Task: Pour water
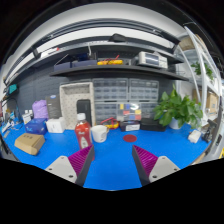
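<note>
The gripper [112, 163] is spread wide, its two purple pads [82, 160] apart with nothing between them, only the bare blue worktop [112, 150] beneath. Well beyond the fingers, toward the back of the worktop, stands a bottle [82, 129] with a red label and a pale cap; what it holds cannot be made out. Just beside it, on the right, sits a white cup [98, 132], and its inside cannot be seen from here. A small red disc [128, 138] lies flat on the worktop a little further right.

To the left of the bottle are a low white tub [55, 126], a blue cloth bundle [35, 127], a purple box [41, 108] behind it, and a brown cardboard box [29, 143] nearer the front. A white open-fronted cabinet [75, 100] stands at the back, with a rack of small drawers [125, 98] next to it and some orange items at its foot. A leafy green plant [178, 107] stands at the right, and a dark shelf [115, 65] runs above it all.
</note>
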Action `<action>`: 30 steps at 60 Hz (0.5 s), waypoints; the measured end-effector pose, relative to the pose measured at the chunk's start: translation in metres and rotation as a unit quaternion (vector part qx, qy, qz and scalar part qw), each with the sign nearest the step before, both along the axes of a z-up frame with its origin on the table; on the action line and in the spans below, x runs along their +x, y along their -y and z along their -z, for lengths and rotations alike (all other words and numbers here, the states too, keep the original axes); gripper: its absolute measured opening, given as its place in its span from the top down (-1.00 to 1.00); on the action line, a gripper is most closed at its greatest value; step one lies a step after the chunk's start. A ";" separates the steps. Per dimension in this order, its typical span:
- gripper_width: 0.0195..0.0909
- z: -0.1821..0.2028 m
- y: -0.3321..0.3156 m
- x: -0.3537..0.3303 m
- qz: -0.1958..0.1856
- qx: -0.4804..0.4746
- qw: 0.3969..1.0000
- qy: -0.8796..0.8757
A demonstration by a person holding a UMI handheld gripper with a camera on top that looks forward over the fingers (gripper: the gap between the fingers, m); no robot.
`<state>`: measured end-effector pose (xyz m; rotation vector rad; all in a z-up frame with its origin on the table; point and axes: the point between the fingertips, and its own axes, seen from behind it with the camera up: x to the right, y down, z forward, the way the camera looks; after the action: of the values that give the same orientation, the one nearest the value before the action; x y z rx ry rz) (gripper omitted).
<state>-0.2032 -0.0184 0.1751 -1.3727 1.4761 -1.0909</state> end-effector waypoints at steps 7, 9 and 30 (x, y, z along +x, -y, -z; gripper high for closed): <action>-0.65 0.024 -0.054 0.025 -0.047 0.002 0.999 -0.012; -0.67 0.031 -0.068 0.035 -0.058 0.004 0.998 -0.013; -0.68 0.067 -0.117 0.135 -0.072 0.004 0.997 -0.019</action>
<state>-0.0678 0.0991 0.1078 -1.4774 1.3838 -0.9723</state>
